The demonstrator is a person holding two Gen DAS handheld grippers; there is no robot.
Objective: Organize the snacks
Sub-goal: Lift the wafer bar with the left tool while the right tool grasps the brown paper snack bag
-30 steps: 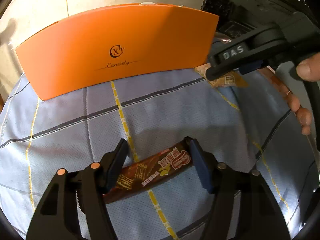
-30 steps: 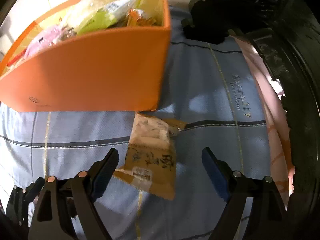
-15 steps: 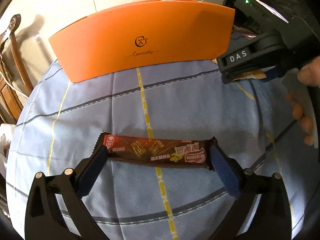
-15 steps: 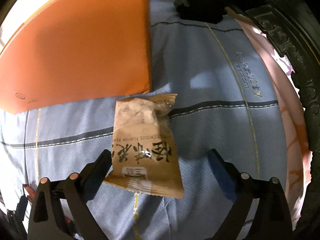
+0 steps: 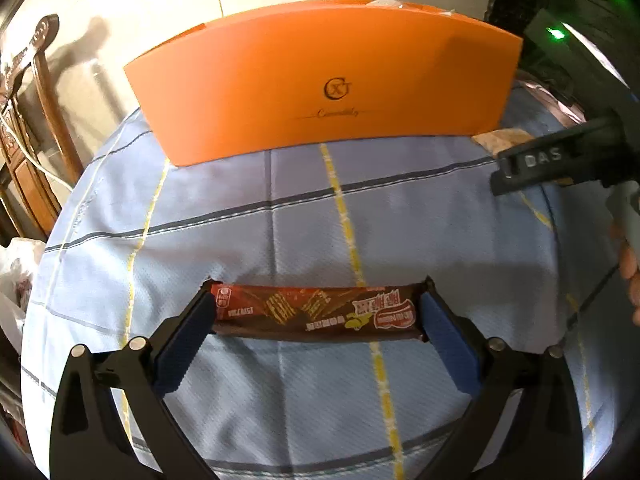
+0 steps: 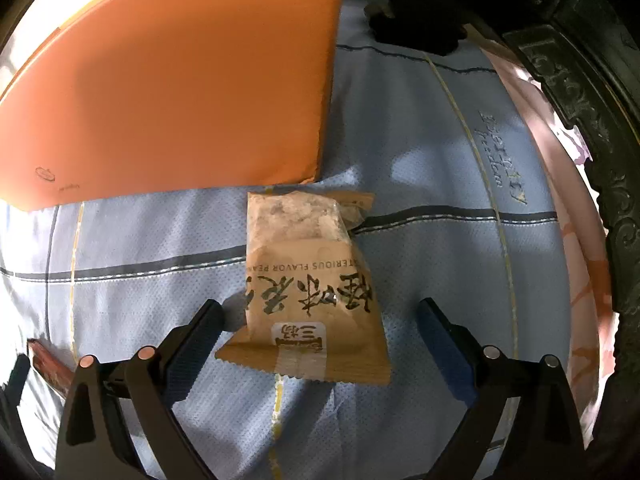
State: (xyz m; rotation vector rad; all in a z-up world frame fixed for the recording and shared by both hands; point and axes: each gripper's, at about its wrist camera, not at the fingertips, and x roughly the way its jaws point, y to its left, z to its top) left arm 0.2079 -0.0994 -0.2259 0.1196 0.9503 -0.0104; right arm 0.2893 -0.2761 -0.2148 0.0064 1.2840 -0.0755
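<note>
**Both jaws wide, a snack between each pair**

Jaws on my left gripper (image 5: 316,312) stand as wide as they go, low in the left wrist view. They have just been opening. The long brown snack bar (image 5: 316,314) lies across the gap between them, and its two ends reach right to the blue pads. I cannot tell if the pads press on it or only touch it. The bar lies over a yellow line on the blue checked cloth (image 5: 240,200) that covers the table.

My right gripper (image 6: 320,332) also has its jaws wide, and they have just been opening too. The tan snack bag (image 6: 308,280) lies flat on the cloth in the middle of the right wrist view. Its lower end is between the pads, nearer the left pad, and neither pad touches it.

The orange box (image 5: 320,88) stands at the top of the left wrist view, well apart from the bar. In the right wrist view its corner is just beside the top of the bag. At the right edge of the left wrist view, fingers of my right hand (image 5: 630,276) show beside the right gripper's black body.
</note>
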